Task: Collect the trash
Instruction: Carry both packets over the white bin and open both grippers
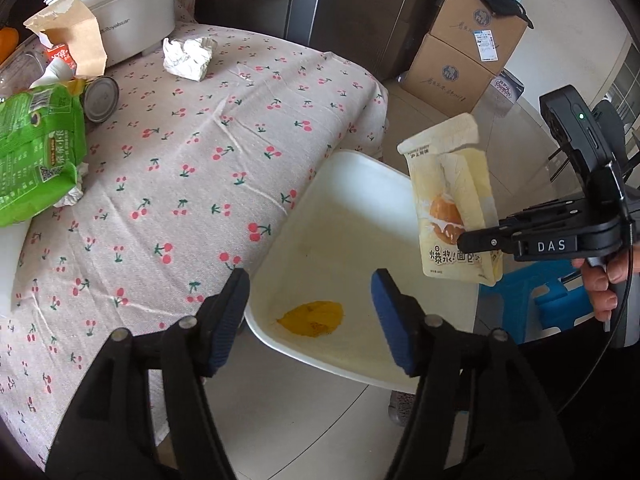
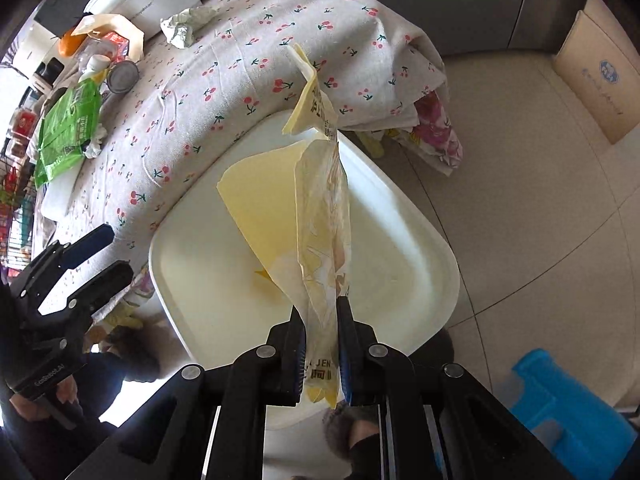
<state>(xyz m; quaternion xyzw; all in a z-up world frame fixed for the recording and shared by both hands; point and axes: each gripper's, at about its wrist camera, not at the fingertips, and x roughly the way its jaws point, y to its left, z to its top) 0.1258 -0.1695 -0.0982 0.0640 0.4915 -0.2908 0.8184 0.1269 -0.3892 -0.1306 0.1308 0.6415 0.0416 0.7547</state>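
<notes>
My right gripper (image 2: 320, 316) is shut on a pale yellow bread wrapper (image 2: 322, 216) and holds it upright over the white bin (image 2: 400, 216) beside the table. The left wrist view shows that wrapper (image 1: 452, 200) in the right gripper (image 1: 476, 240) above the bin (image 1: 360, 216), which holds a yellow scrap (image 1: 312, 318). My left gripper (image 1: 310, 320) is open and empty over the bin's near edge; it also shows in the right wrist view (image 2: 100, 252). On the cherry-print tablecloth (image 1: 180, 160) lie a crumpled white paper (image 1: 186, 58), a green bag (image 1: 36, 152) and a tin can (image 1: 100, 98).
A white electric pot (image 1: 132, 12) and a torn brown paper bag (image 1: 68, 32) stand at the table's back. Stacked cardboard boxes (image 1: 468, 52) stand on the floor beyond. A blue stool (image 2: 568, 408) is to the right of the bin.
</notes>
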